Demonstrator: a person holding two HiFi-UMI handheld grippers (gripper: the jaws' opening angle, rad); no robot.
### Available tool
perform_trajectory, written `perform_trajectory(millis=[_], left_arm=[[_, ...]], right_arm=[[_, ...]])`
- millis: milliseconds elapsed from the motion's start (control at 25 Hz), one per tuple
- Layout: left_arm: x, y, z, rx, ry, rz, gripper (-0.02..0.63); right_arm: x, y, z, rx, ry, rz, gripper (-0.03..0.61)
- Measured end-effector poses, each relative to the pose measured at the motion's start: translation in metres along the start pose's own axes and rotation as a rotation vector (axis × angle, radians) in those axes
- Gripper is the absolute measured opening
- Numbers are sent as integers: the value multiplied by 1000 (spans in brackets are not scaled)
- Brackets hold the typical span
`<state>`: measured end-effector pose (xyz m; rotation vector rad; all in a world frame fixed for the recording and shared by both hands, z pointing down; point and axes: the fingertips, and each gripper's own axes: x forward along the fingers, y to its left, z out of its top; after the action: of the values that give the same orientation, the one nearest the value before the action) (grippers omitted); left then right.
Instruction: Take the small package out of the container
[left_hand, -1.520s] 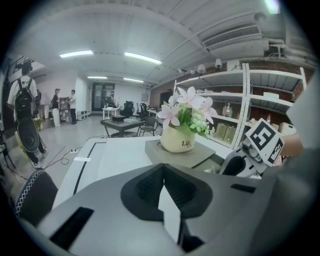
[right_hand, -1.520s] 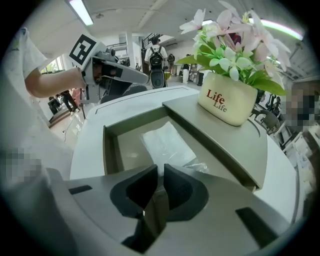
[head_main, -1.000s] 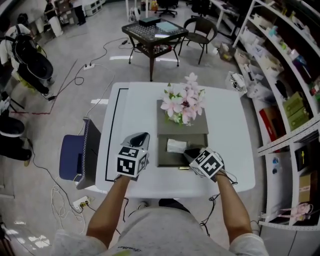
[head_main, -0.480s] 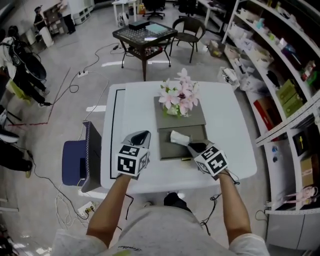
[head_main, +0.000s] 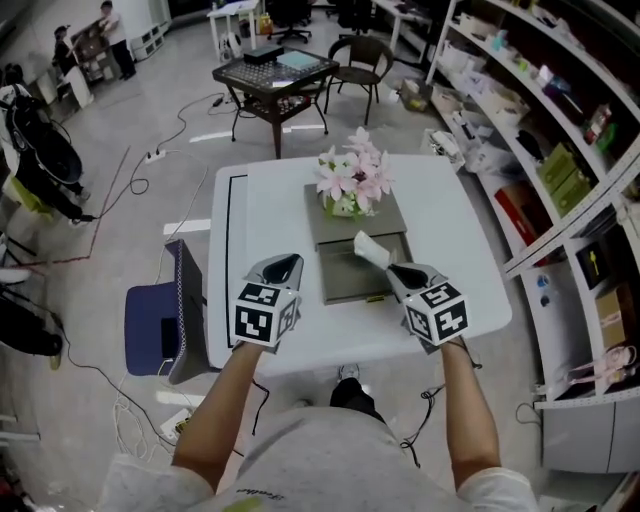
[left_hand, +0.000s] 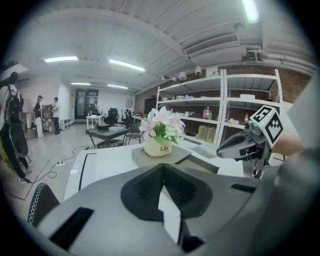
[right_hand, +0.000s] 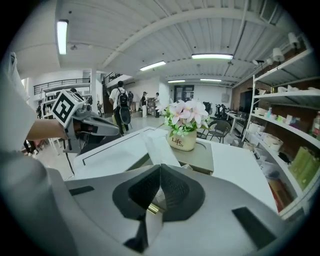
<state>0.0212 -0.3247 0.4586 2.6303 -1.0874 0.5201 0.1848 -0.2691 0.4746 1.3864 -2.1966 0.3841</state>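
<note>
A grey container (head_main: 333, 230) stands on the white table (head_main: 265, 210), its low drawer (head_main: 350, 283) pulled out toward me. My right gripper (head_main: 398, 270) is shut on the small white package (head_main: 371, 250) and holds it tilted above the drawer's right side. In the right gripper view the package (right_hand: 159, 147) sticks out forward from between the closed pads of that gripper (right_hand: 160, 167). My left gripper (head_main: 282, 266) hovers over the table left of the drawer, shut with nothing in it (left_hand: 162, 170).
A pot of pink flowers (head_main: 350, 185) sits on the container's top. A blue chair (head_main: 150, 325) stands at the table's left edge, shelves (head_main: 560, 150) line the right, and a dark table with chairs (head_main: 270, 75) stands behind. Cables lie on the floor.
The right gripper has risen out of the drawer with the package, which lay in the drawer a second ago. The left gripper has stayed where it was.
</note>
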Motion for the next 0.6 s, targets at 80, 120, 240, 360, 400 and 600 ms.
perform_trajectory(millis=[80, 120, 240, 360, 400, 600], left_arm=[[-7, 0, -1, 0, -5, -4, 6], [-10, 1, -2, -1, -8, -5, 6], [-20, 0, -4, 3, -18, -13, 6], [-30, -3, -7, 9, -24, -25, 6], [-34, -4, -8, 8, -25, -28, 6], [-44, -8, -14, 14, -25, -37, 6]], right_arm=[[-9, 3, 4, 21, -27, -27, 6], [-14, 4, 5, 30, -40, -41, 6], [-28, 9, 11, 65, -87, -83, 6], [-44, 15, 18, 106, -146, -126, 6], [-50, 17, 21, 120, -166, -138, 6], [-72, 26, 29, 183, -250, -190, 6]])
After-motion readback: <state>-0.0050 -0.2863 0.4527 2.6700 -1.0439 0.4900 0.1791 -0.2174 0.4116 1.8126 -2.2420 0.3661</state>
